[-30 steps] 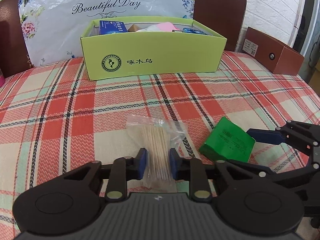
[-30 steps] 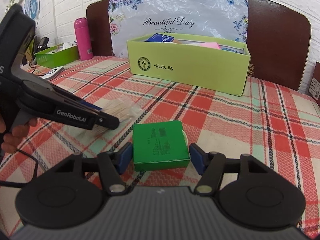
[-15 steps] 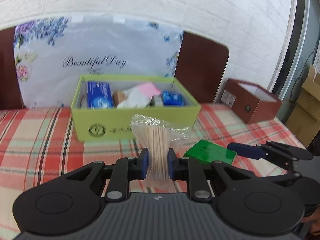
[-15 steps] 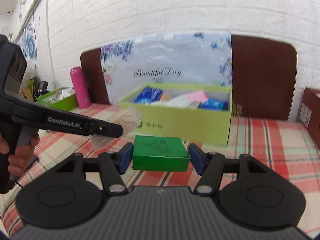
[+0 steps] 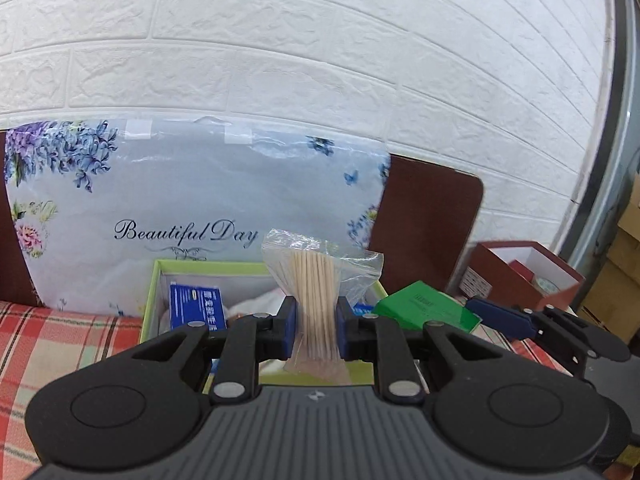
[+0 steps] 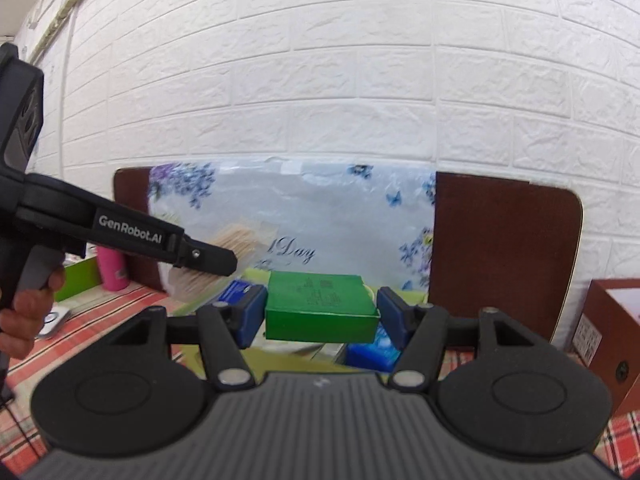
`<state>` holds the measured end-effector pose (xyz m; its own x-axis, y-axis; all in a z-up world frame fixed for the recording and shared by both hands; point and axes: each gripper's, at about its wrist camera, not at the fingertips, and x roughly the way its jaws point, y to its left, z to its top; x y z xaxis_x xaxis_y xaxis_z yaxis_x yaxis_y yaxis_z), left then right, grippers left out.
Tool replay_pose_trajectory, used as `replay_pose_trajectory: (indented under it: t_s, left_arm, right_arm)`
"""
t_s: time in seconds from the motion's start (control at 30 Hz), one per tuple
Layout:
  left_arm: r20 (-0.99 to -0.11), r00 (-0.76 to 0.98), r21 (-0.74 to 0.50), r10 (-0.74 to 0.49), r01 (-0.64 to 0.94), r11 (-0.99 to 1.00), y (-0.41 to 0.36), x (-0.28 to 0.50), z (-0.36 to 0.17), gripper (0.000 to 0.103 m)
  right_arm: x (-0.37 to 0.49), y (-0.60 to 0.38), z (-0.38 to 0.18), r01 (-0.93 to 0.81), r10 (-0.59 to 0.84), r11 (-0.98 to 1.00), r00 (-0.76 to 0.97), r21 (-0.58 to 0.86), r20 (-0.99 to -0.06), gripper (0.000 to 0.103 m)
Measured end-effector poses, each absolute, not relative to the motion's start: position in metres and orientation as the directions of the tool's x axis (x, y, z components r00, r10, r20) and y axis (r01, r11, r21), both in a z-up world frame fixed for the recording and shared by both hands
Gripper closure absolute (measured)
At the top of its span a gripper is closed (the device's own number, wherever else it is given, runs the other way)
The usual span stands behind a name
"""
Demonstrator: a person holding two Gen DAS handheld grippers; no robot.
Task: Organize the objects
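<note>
Jaws of both grippers are clamped, left gripper [image 5: 316,330] on a clear plastic bag of upright wooden toothpicks [image 5: 318,300], right gripper [image 6: 320,316] on a flat green cardboard box [image 6: 320,306], both just above the open lime-green carton [image 5: 154,300] ahead.

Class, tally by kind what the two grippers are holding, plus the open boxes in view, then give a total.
Bags of wooden sticks: 1, in the left gripper
Green packets: 1, in the right gripper
Open boxes: 2, the yellow-green box and the brown box
Total: 4
</note>
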<state>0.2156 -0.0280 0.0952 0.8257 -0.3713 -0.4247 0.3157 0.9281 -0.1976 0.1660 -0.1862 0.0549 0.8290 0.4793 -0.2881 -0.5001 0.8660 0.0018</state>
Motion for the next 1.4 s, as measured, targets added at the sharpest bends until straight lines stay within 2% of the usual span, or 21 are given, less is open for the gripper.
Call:
replay_pose_trajectory:
  t_s: [0.37, 0.4, 0.43, 0.47, 0.5, 0.6, 0.67, 0.93, 1.0, 1.03, 1.1, 1.3, 1.4]
  left_arm:
    - [-0.460, 0.810, -0.232, -0.365, 0.287, 0.930, -0.035, 0.300, 0.061, 0.082]
    - [-0.458, 0.813, -0.224, -0.361, 0.287, 0.931, -0.035, 0.305, 0.056, 0.071]
    - [-0.465, 0.809, -0.218, -0.359, 0.288, 0.932, -0.036, 0.308, 0.051, 0.057]
    - [-0.484, 0.807, -0.208, -0.337, 0.268, 0.941, -0.035, 0.310, 0.046, 0.025]
    - [-0.484, 0.821, -0.193, -0.303, 0.237, 0.952, -0.033, 0.308, 0.042, 0.017]
    - [-0.436, 0.855, -0.177, -0.281, 0.224, 0.958, -0.022, 0.292, 0.034, 0.017]
    - [-0.421, 0.866, -0.179, -0.271, 0.214, 0.960, -0.017, 0.283, 0.033, 0.017]
    - [-0.346, 0.916, -0.149, -0.201, 0.158, 0.976, -0.012, 0.231, 0.061, 0.014]
    - [-0.383, 0.908, -0.119, -0.169, 0.133, 0.984, -0.014, 0.214, 0.070, 0.003]
    - [-0.415, 0.897, -0.114, -0.152, 0.115, 0.987, -0.014, 0.206, 0.073, 0.002]
    - [-0.449, 0.883, -0.121, -0.135, 0.090, 0.989, -0.014, 0.189, 0.075, 0.002]
    - [-0.460, 0.887, -0.058, -0.041, 0.016, 0.998, -0.019, 0.127, 0.061, 0.002]
    - [-0.470, 0.882, -0.045, -0.031, 0.011, 0.999, -0.021, 0.105, 0.054, 0.002]
  right_arm:
    - [0.247, -0.144, 0.013, -0.435, 0.394, 0.895, 0.873, -0.096, -0.286, 0.041]
    - [0.254, -0.138, 0.007, -0.445, 0.399, 0.890, 0.865, -0.100, -0.303, 0.039]
    - [0.261, -0.133, -0.001, -0.467, 0.412, 0.878, 0.848, -0.104, -0.334, 0.027]
    - [0.265, -0.129, -0.008, -0.480, 0.414, 0.870, 0.835, -0.110, -0.363, 0.015]
    - [0.266, -0.126, -0.014, -0.482, 0.405, 0.867, 0.830, -0.126, -0.384, 0.013]
    - [0.253, -0.132, -0.024, -0.462, 0.385, 0.872, 0.850, -0.160, -0.359, 0.001]
    - [0.244, -0.138, -0.025, -0.448, 0.377, 0.879, 0.862, -0.161, -0.339, 0.000]
    - [0.206, -0.162, 0.001, -0.437, 0.370, 0.892, 0.851, -0.113, -0.372, 0.000]
    - [0.191, -0.169, 0.014, -0.432, 0.362, 0.896, 0.844, -0.103, -0.396, 0.000]
    - [0.184, -0.172, 0.020, -0.432, 0.360, 0.897, 0.838, -0.096, -0.410, 0.000]
    - [0.167, -0.178, 0.029, -0.429, 0.358, 0.900, 0.830, -0.079, -0.426, 0.000]
    - [0.117, -0.197, 0.036, -0.403, 0.347, 0.915, 0.825, -0.035, -0.446, 0.000]
    - [0.097, -0.206, 0.034, -0.393, 0.348, 0.919, 0.819, -0.005, -0.457, 0.000]
